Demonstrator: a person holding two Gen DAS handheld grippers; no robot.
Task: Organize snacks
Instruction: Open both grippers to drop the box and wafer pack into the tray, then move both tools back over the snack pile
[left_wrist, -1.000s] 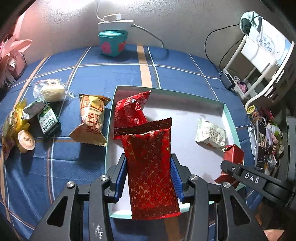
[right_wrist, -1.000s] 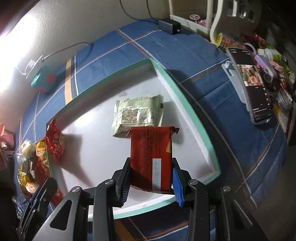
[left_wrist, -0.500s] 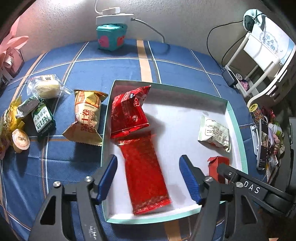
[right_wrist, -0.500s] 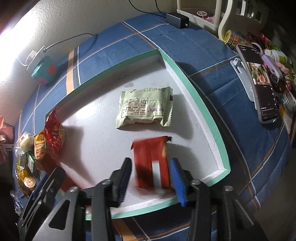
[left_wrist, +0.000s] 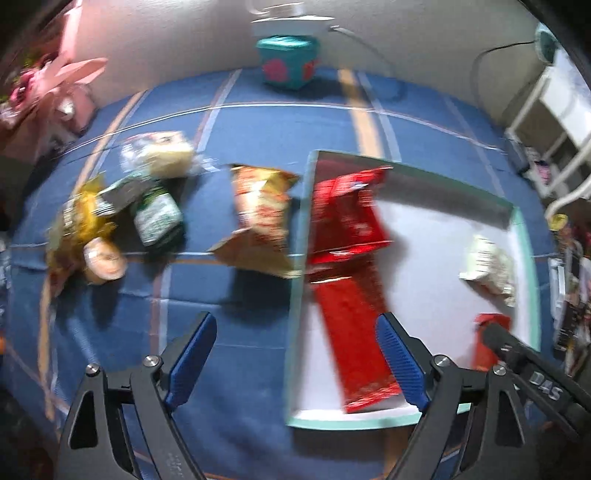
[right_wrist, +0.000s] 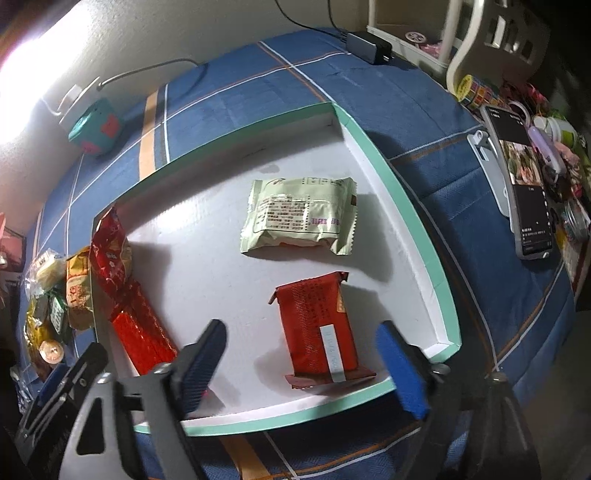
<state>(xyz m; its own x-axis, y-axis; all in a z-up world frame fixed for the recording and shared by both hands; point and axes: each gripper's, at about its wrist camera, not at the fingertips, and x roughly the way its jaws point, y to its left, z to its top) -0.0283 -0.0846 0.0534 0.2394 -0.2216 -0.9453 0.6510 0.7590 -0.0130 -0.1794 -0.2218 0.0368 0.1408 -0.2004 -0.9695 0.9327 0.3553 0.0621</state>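
Left gripper (left_wrist: 295, 362) hangs with its jaws spread wide and empty over the blue cloth, facing the loose snacks lying outside the tray (left_wrist: 295, 295), among them the orange packet (left_wrist: 260, 218), probably because those are yet to go in. Right gripper (right_wrist: 303, 363) is likewise spread and empty above the dark red packet (right_wrist: 317, 328), which lies flat inside the tray beside the pale green packet (right_wrist: 299, 221).

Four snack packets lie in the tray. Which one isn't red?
The pale green packet, lying in the tray beyond the small red packet. The long red packet and crinkled red bag lie along the left wall.
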